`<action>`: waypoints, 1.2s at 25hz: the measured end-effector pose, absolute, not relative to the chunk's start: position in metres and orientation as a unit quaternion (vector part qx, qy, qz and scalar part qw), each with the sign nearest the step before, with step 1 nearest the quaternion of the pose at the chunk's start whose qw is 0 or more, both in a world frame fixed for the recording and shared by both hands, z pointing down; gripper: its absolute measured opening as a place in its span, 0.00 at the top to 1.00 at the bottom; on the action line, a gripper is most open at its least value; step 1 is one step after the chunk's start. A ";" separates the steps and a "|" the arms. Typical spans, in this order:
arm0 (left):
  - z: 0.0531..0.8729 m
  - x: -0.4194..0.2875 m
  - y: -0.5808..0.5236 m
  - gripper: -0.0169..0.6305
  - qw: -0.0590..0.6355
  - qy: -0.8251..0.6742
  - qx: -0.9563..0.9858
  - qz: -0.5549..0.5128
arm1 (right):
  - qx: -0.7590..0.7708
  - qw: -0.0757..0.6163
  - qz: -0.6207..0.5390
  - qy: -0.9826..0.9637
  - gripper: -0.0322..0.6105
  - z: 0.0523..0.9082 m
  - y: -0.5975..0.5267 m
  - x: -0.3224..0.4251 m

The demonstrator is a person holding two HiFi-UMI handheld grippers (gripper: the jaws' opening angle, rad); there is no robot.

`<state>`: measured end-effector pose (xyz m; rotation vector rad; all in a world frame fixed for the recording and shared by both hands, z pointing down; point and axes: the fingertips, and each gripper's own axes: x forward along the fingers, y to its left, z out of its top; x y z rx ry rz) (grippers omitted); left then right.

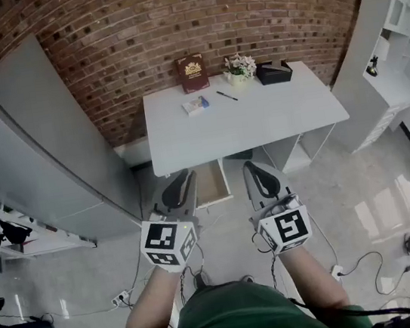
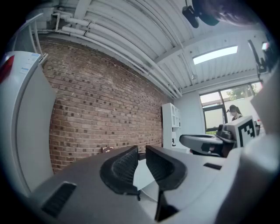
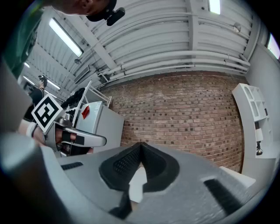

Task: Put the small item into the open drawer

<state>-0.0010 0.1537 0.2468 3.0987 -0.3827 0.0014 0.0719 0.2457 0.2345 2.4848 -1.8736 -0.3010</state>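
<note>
A small white and blue box lies on the white table, near its back left. Under the table's front edge a drawer stands pulled out, showing a bare tan inside. My left gripper hovers over the floor just left of the drawer, its jaws a narrow gap apart with nothing between them. My right gripper hangs just right of the drawer, shut and empty. Both are well short of the box.
At the table's back stand a brown book, a flower pot and a black tissue box; a pen lies nearby. A grey fridge is left, white shelves right, cables on the floor.
</note>
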 end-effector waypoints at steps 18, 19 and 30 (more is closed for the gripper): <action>0.246 0.021 0.199 0.94 -0.082 -0.159 0.984 -0.009 | 0.782 -0.011 -0.072 -0.619 0.95 0.249 0.282 0.107; 0.249 0.022 0.197 0.94 -0.084 -0.159 0.984 -0.008 | 0.781 -0.009 -0.072 -0.620 0.95 0.251 0.280 0.108; 0.270 0.073 0.134 0.95 -0.054 -0.149 0.987 -0.010 | 0.795 0.014 -0.049 -0.604 0.95 0.270 0.228 0.152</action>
